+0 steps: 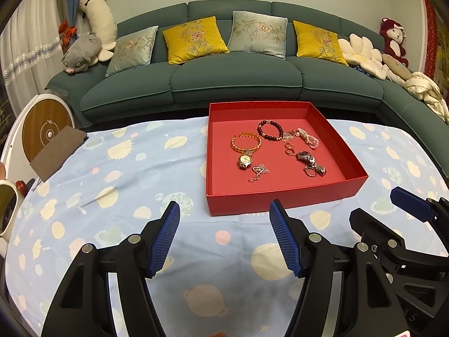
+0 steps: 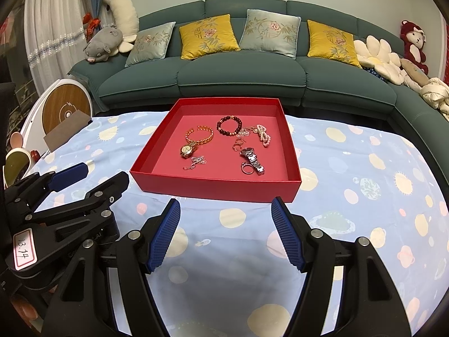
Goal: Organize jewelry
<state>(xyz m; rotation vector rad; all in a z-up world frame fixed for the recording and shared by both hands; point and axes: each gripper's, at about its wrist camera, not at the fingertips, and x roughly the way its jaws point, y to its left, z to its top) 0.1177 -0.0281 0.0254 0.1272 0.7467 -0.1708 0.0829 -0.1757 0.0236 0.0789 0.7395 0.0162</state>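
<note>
Jewelry lies loose inside a shallow red box (image 1: 283,196) at the centre of both views, on a table under a pale blue cloth (image 1: 112,174) printed with planets and suns. Nearest the lens in the left wrist view, the left gripper (image 1: 224,210) sits low in the frame with its blue ribbed jaws spread wide and nothing between them, just short of the box's front wall; the right gripper (image 2: 226,207) fills the bottom of its own view the same way, jaws apart and bare. Within the box, toward its front, a thin chain (image 1: 259,172) lies left of centre and a silver watch (image 1: 310,160) with a ring (image 1: 308,172) beside it lies to the right. A gold watch (image 1: 245,160) touches a gold bangle (image 1: 246,142) just behind it. Farther back are a dark bead bracelet (image 1: 270,130) and, to its right, a pink bead strand (image 1: 308,138). Beyond the table, across the upper half of the frame, runs a green sofa (image 1: 224,78) with yellow and grey cushions (image 1: 193,39), soft toys at both ends.
</note>
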